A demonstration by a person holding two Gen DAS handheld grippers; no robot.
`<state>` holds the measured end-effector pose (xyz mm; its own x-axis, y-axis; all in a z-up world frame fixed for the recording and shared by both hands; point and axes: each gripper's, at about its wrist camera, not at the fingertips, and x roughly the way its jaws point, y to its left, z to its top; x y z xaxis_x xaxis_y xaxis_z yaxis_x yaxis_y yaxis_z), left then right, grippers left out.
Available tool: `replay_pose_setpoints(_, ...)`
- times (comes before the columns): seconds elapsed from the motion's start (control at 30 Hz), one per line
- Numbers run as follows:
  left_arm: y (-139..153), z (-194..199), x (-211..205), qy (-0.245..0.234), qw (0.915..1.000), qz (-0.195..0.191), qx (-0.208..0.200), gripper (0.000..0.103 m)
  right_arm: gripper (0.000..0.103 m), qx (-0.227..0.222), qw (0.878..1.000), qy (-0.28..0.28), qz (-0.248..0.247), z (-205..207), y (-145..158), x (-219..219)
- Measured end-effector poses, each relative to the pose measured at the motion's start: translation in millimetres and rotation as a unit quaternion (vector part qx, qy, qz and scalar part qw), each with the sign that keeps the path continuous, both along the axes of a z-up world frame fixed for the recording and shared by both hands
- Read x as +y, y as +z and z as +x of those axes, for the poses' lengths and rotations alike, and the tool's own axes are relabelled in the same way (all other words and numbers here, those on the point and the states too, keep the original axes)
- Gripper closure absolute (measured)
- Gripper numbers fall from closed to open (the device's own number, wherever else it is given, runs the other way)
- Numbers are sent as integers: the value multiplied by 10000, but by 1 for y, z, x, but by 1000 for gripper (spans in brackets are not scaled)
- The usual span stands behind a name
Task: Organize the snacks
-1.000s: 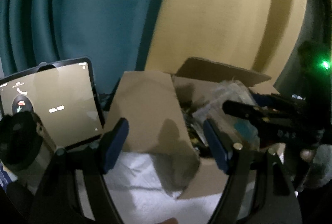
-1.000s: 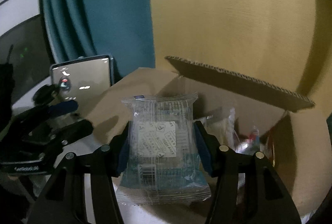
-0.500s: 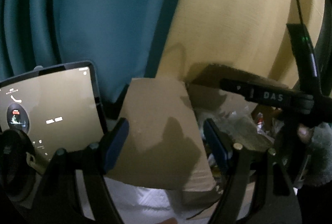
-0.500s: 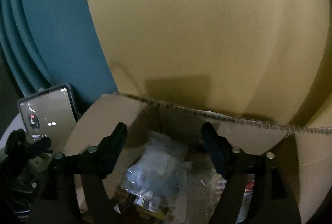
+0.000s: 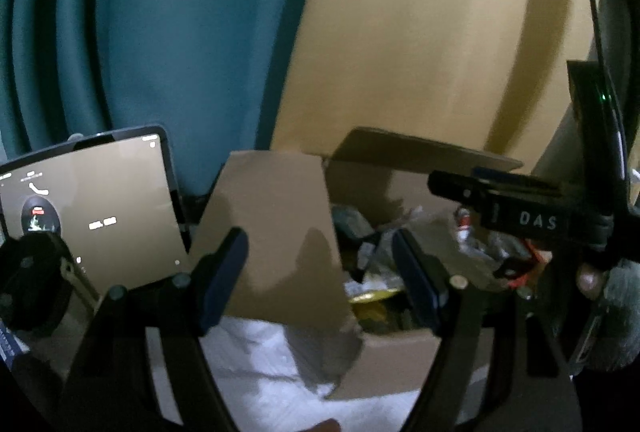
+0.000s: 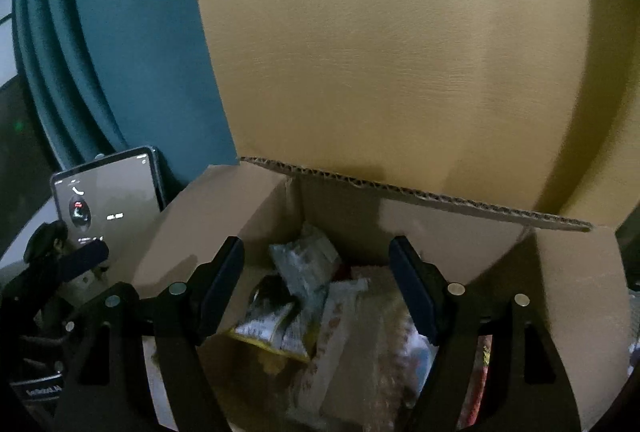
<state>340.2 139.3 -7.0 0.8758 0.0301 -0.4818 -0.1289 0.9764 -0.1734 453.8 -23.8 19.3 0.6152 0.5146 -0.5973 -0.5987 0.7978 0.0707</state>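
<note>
An open cardboard box (image 6: 568, 292) holds several snack packets (image 6: 304, 272), among them clear wrappers and a yellow-edged pack. My right gripper (image 6: 318, 280) hangs over the box interior, open, with nothing between its blue pads. My left gripper (image 5: 320, 272) is open and empty too, in front of the box's left flap (image 5: 276, 232). In the left wrist view the right gripper (image 5: 460, 183) reaches in from the right above the snacks (image 5: 372, 272), held by a gloved hand (image 5: 612, 312). The right wrist view catches the left gripper (image 6: 76, 264) at the far left.
A tablet (image 5: 92, 207) with a lit screen leans against a teal curtain (image 5: 160, 31) left of the box. The box's raised back flap (image 6: 420, 191) stands before a tan panel (image 6: 400, 51). White cloth (image 5: 260, 360) covers the surface in front of the box.
The right gripper let go of the clear snack packet it held, opened wider, and now hangs empty over the box. The left gripper stayed open and barely shifted.
</note>
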Motion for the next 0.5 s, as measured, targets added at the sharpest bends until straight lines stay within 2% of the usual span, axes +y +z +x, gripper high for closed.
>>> replay_pose_setpoints(0.17,9,-18,-17,-50,9999,108,-1,27,26,-82,10000,-44,14,-23,8,-17)
replay_pose_setpoints(0.23,12,-24,-23,-75,9999,124,-18,14,26,-131,9999,-56,13,-34,12,-25)
replay_pose_setpoints(0.27,14,-28,-26,-99,9999,127,-35,12,26,-150,9999,-63,15,-38,14,-29)
replay_pose_setpoints(0.5,22,-59,-51,-194,9996,173,-128,9,26,-314,9994,-144,25,-77,23,-56)
